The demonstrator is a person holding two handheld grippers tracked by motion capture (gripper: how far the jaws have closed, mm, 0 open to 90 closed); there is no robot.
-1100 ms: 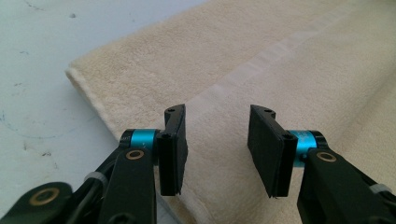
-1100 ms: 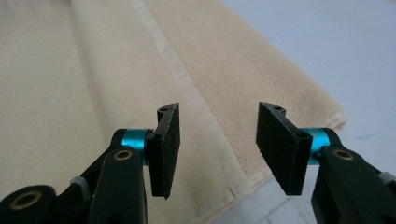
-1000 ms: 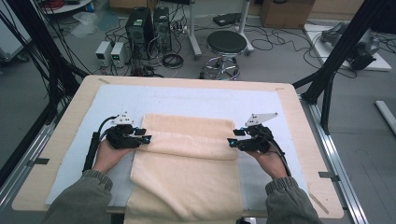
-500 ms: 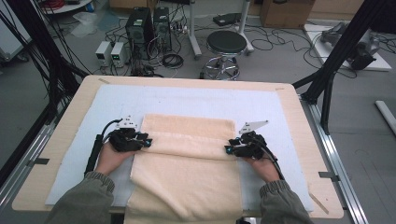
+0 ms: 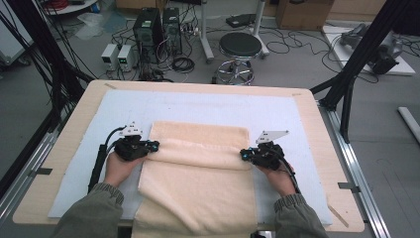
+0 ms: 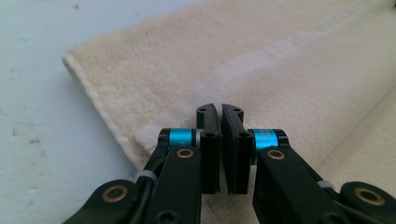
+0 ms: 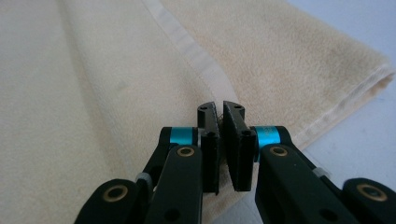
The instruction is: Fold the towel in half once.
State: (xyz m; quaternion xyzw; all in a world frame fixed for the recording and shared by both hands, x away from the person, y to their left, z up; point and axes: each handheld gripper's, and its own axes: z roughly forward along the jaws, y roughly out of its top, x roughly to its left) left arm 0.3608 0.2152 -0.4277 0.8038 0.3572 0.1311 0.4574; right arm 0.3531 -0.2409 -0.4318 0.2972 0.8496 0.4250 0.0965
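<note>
Cream towel [image 5: 198, 178] edge pinched betw fingers [image 6: 208, 135] of both grippers.

This is a lab or robotics test room — not a home. A wooden table [image 5: 64, 148] topped with a pale blue mat [image 5: 208, 106] stands inside a frame of black struts [image 5: 359, 59]. On the grey floor behind it sit two desktop computer towers [image 5: 158, 29], small power-supply boxes [image 5: 118, 55] and loose tangles of black cable [image 5: 292, 47] — plus a round black stool [image 5: 240, 47] on a chrome base and cardboard boxes [image 5: 302, 12] along the far wall.
</note>
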